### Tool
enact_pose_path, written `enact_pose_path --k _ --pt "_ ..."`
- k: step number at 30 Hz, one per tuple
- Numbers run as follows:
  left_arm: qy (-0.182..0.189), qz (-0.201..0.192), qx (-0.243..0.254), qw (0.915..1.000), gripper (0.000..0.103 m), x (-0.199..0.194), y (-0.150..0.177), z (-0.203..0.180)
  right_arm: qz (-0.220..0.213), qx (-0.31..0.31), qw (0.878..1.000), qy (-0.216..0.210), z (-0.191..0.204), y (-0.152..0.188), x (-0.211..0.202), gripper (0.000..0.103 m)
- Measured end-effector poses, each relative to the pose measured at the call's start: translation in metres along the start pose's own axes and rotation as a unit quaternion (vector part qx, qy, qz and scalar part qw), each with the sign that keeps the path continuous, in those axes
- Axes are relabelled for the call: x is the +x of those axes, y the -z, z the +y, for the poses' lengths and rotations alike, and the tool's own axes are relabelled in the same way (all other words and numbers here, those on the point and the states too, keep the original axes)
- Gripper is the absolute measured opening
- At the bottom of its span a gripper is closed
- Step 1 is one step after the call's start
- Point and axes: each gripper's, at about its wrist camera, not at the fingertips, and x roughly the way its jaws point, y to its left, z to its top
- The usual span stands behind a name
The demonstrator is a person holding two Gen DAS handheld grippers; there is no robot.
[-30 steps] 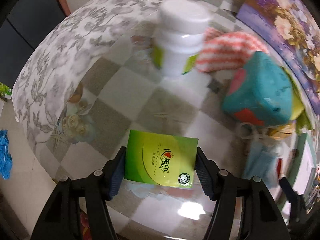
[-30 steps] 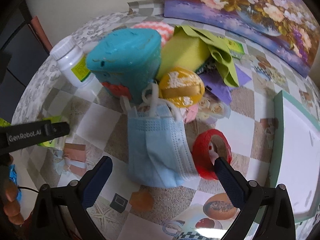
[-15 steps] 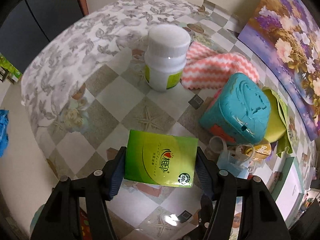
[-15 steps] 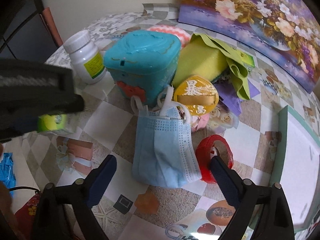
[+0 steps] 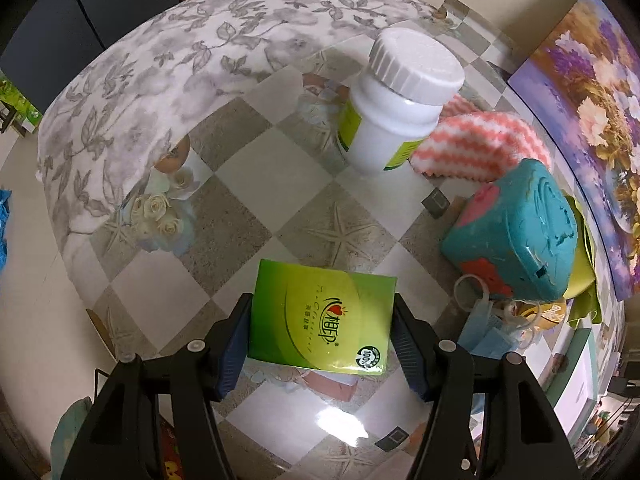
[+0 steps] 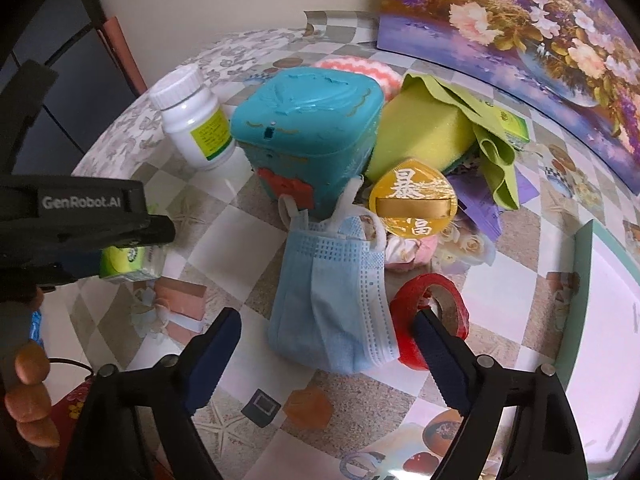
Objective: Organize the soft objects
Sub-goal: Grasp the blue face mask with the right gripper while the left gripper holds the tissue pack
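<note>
While left jaws clamp a glossy green tissue pack (image 5: 322, 320), right jaws, closing, straddle a pleated blue mask (image 6: 334, 300).

Right gripper (image 6: 326, 344) jaws narrower around mask (image 6: 334, 300).

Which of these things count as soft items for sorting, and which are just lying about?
Job items:
green tissue pack, clamped in the left tool
blue face masks
pink striped cloth
yellow sponge
green cloth

Lying about:
white pill bottle
teal box
red tape roll
gold tin
</note>
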Motion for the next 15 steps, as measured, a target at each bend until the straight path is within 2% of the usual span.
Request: enact_pose_path --k 5,11,15 --pt "0.014 0.005 -0.001 0.9999 0.067 0.001 -0.003 0.003 -0.003 0.018 1.0 -0.018 -0.007 -0.004 -0.002 0.084" --pt "0.026 0.005 -0.009 0.9996 0.067 0.0 -0.009 0.01 0.0 0.005 1.0 0.001 -0.004 -0.005 0.001 0.075" --pt "0.031 0.004 -0.006 0.9995 0.067 -0.002 -0.01 0.012 -0.005 -0.008 0.999 0.035 -0.003 -0.007 0.001 0.05"
